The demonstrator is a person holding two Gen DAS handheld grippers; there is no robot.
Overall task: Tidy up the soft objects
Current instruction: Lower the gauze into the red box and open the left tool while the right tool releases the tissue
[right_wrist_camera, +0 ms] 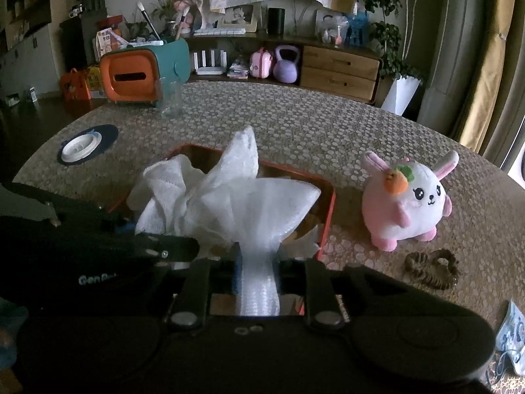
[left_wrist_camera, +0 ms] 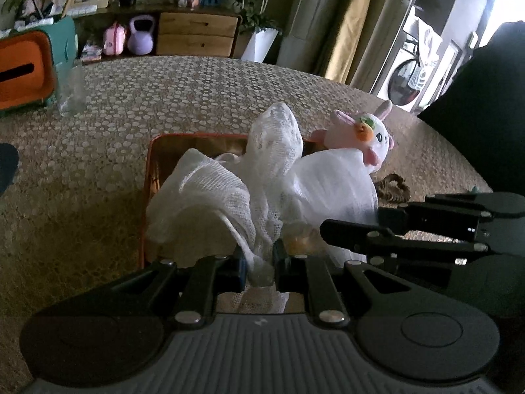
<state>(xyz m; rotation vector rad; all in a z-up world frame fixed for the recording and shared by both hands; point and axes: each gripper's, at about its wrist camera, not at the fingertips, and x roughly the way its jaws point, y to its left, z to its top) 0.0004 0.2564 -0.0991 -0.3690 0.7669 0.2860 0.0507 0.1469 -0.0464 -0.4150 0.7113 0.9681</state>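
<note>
1. We've got the left gripper (left_wrist_camera: pixel 257 262) clamped on a bunched bit of the white mesh cloth (left_wrist_camera: pixel 262 177), low in the centre of the left wrist view, with the fabric squeezed right between the two fingers.
2. Our right gripper (right_wrist_camera: pixel 257 262) is pinching another part of the same cloth (right_wrist_camera: pixel 229 197); a gathered neck of it runs down between the fingers at bottom centre of the right wrist view.
3. The cloth billows up above both grippers and sits over the orange-rimmed box (right_wrist_camera: pixel 328 210) in mid-frame, partly draped over its rim.
4. The bunny plush (right_wrist_camera: pixel 407 200) stands on the table (right_wrist_camera: pixel 295 121) just right of the box, not touching either gripper.
5. A brown scrunchie (right_wrist_camera: pixel 430 267) lies near the plush, lower right.
6. Upper left there's an orange-and-teal tissue holder (right_wrist_camera: pixel 137 75) with a clear glass (right_wrist_camera: pixel 170 98) beside it.
</note>
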